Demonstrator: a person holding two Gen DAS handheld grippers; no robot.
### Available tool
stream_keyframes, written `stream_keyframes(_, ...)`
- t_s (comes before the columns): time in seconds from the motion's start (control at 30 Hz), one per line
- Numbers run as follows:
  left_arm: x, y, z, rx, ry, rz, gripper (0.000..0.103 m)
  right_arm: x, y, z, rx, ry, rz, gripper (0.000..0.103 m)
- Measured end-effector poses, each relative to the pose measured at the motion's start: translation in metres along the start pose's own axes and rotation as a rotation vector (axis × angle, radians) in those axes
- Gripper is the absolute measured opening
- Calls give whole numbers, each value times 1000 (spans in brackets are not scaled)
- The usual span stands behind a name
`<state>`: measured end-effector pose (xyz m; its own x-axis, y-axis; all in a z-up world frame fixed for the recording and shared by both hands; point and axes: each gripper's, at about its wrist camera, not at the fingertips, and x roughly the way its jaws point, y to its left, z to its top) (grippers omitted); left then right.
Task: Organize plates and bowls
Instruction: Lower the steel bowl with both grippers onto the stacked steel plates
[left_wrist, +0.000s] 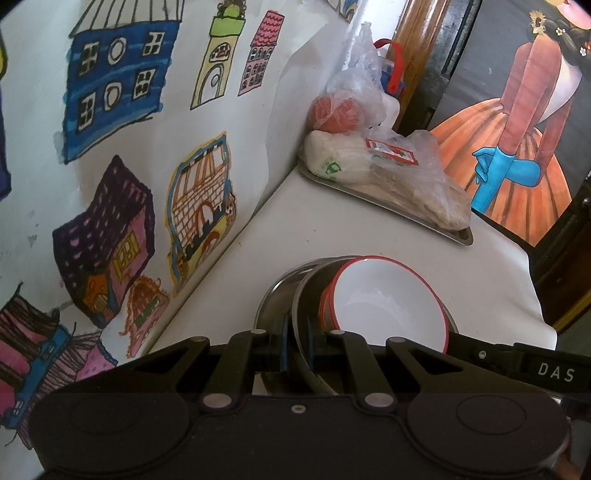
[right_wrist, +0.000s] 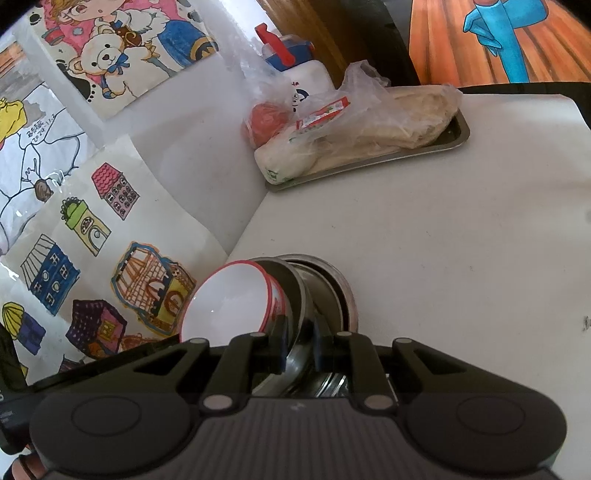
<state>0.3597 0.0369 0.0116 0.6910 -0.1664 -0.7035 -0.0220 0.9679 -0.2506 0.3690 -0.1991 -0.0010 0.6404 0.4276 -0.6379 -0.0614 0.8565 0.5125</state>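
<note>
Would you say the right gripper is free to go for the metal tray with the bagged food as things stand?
Probably not yet. The right gripper is shut on the rim of the steel bowl holding the white bowls. The table towards the tray is clear, so it must let go first.

two steel bowls (left_wrist: 280, 295), two red-rimmed bowls (left_wrist: 388, 302), one tray (left_wrist: 463, 236)

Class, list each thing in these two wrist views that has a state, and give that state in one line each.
Left gripper: shut on the steel bowl's rim.
Right gripper: shut on the same rim, opposite side.
Steel bowl: tilted, gripped by both.
White bowls: nested, red-rimmed, empty, tilted inside the steel bowl.
Steel plate: under the bowls.
Tray: flat on the table, loaded with bagged food.
Bottle: upright, capped.
</note>
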Motion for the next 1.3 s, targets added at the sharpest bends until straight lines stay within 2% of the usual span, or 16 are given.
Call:
stream_keyframes(1.0, -1, -1, -1, 18, 2, -3, 10, -2, -4, -3, 20, -9, 18, 19)
stream_keyframes(1.3, -3, 0, -1, 14, 2, 4, 18, -5, -5, -3, 23, -18, 26, 20)
